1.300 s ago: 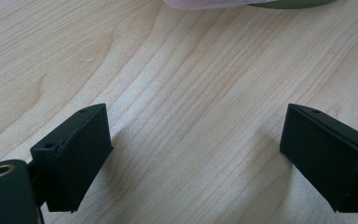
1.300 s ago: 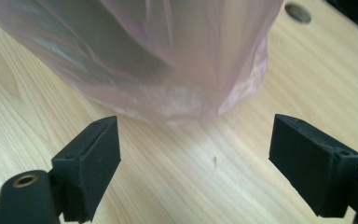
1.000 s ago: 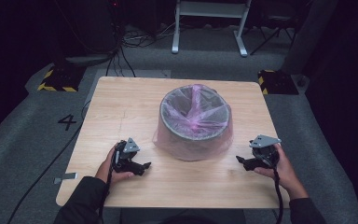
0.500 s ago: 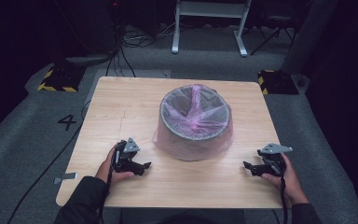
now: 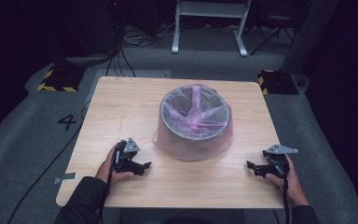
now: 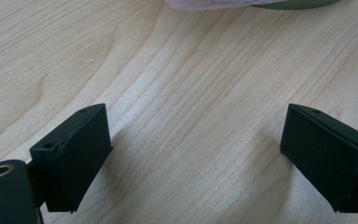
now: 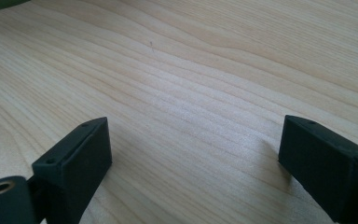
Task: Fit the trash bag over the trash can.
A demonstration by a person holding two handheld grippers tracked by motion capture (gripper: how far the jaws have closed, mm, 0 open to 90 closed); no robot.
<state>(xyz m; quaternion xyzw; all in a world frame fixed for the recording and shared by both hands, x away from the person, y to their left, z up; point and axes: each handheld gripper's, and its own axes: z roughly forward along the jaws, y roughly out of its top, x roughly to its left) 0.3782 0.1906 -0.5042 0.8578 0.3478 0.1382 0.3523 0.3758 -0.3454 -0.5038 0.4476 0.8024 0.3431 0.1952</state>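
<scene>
Wooden table (image 5: 121,112) — bag-lined bin (image 5: 195,121) centred; left gripper (image 5: 142,166), right gripper (image 5: 254,166) — jaws apart, empty, right's just widened.

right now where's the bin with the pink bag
In the high view the bin stands near the middle of the table, slightly toward its far side, between and beyond the left gripper and right gripper.

- A light wooden table (image 5: 121,107) stands on grey floor.
- A round bin (image 5: 195,122), lined with a pinkish plastic bag, sits on its middle.
</scene>
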